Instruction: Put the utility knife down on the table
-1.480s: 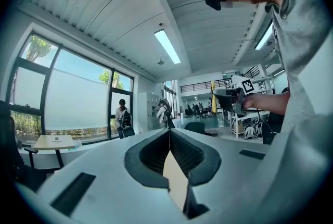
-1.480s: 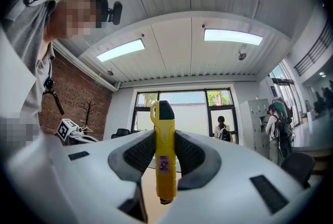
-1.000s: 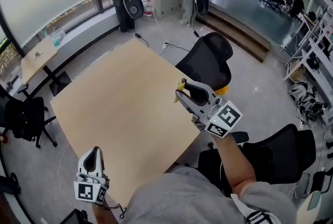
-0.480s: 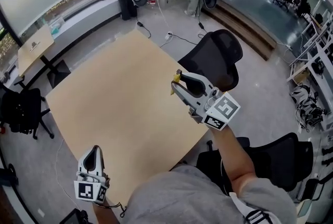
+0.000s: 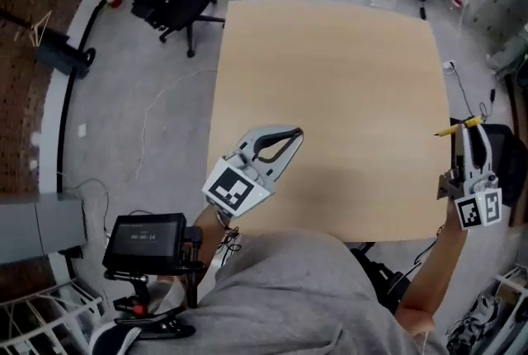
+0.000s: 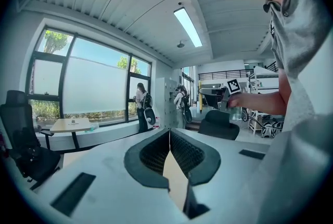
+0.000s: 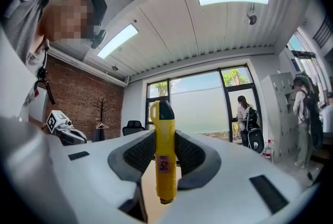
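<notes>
Placement is pending: right claw [image 5: 471,130] is clamping the yellow utility knife [image 7: 163,160] at the tabletop [image 5: 330,81] edge, unreleased, left claw [image 5: 293,134] idling clenched, empty.

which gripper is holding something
The right gripper: its jaws are clamped on the yellow knife. The left gripper is shut with nothing between its jaws.

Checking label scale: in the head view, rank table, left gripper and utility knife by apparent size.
Largest: table.
Middle: left gripper, nearer the camera, so flattered.
Smallest: utility knife, only partly showing.
</notes>
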